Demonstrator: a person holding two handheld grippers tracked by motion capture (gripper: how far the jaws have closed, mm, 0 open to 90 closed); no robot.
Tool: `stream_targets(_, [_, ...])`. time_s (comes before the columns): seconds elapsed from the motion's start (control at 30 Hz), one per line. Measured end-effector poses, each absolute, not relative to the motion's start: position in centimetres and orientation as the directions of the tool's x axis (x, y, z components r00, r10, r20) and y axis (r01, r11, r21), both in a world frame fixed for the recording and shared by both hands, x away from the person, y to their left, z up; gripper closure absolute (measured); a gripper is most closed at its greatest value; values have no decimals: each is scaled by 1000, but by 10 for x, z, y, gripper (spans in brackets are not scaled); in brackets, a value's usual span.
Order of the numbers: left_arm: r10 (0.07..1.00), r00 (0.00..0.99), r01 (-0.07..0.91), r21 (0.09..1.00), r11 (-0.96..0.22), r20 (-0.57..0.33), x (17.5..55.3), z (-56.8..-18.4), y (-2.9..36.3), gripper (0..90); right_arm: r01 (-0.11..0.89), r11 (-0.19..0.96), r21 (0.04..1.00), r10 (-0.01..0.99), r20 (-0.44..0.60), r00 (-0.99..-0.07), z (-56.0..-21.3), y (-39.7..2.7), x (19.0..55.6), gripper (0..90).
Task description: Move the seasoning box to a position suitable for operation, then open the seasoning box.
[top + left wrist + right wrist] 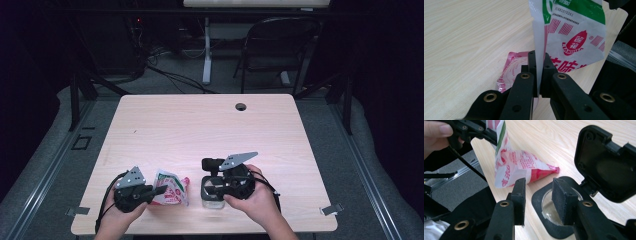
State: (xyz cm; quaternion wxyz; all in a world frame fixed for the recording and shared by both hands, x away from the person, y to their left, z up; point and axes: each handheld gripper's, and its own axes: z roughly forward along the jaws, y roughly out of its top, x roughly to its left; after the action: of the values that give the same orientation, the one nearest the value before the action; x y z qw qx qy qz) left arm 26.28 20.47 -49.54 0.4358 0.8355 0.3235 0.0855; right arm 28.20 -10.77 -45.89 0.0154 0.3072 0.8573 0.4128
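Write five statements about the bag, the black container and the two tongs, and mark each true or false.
1. The left tongs are shut on the bag. True.
2. The container has its lid closed. False: the lid stands open, hinged up.
3. The right tongs grip the bag. False: they are open, with one pad over the container's clear inside and nothing between them.
4. The bag is white with red and green print. True.
5. The bag lies at the table's far edge, by the round hole. False: it is at the near edge, between the two hands.
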Motion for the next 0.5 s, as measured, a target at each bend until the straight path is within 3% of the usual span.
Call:
stream_targets(0.27, [612,780,463,782,-418,-135,264,-495,205,900,523,515,679,548,208,-810,-462,-101,289,704])
stream_targets(0.5, [604,783,465,783,-412,-147,268,-495,207,900,510,539,671,539,190,-820,-463,-97,289,655])
